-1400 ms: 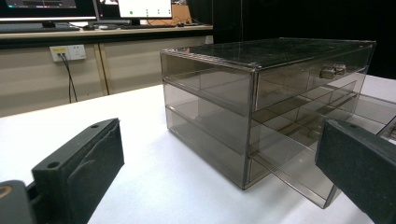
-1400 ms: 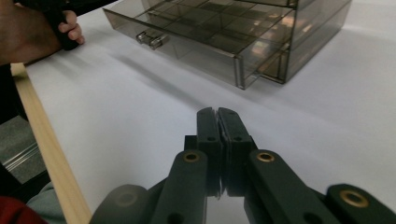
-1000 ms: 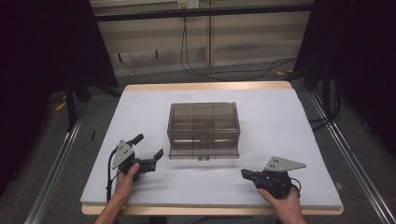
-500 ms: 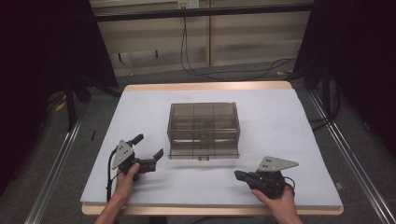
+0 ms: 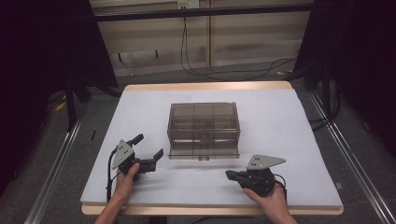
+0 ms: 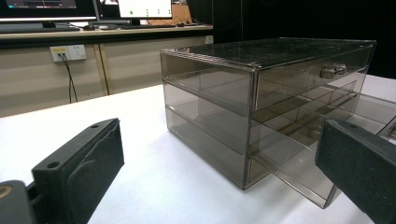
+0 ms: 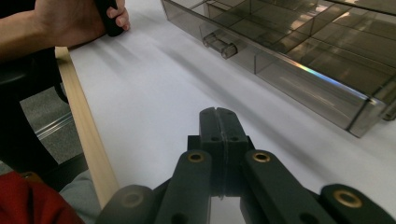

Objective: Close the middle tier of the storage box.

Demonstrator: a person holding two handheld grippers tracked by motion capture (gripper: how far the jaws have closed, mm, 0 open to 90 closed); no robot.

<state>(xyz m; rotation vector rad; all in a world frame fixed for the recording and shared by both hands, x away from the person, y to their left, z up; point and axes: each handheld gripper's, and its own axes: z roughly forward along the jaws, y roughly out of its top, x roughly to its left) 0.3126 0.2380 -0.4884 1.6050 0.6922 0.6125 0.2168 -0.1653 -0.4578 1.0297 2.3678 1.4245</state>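
A smoky see-through drawer cabinet [image 5: 203, 122] stands mid-table, its bottom drawer [image 5: 203, 155] pulled out a little toward me. My left gripper [image 5: 148, 146] rests left of the drawer front, jaws wide open and empty. In the left gripper view the cabinet [image 6: 261, 93] sits beyond the left gripper [image 6: 219, 177], apart from both pads. My right gripper [image 5: 231, 175] lies right of the drawer near the table's front, jaws shut on nothing. In the right gripper view the right gripper [image 7: 218, 123] points along the table, with the drawer [image 7: 289, 51] and its small handle [image 7: 219, 44] ahead and to the right.
The white table top [image 5: 280, 121] has a wooden front edge [image 7: 86, 126]. The person's other hand [image 7: 79, 18] shows far off in the right gripper view. Cables [image 5: 196, 60] run along the floor behind the table. A wall socket [image 6: 67, 51] is behind.
My right gripper has slid left along the front of the table, closer to the drawer. The left gripper and cabinet have stayed put.
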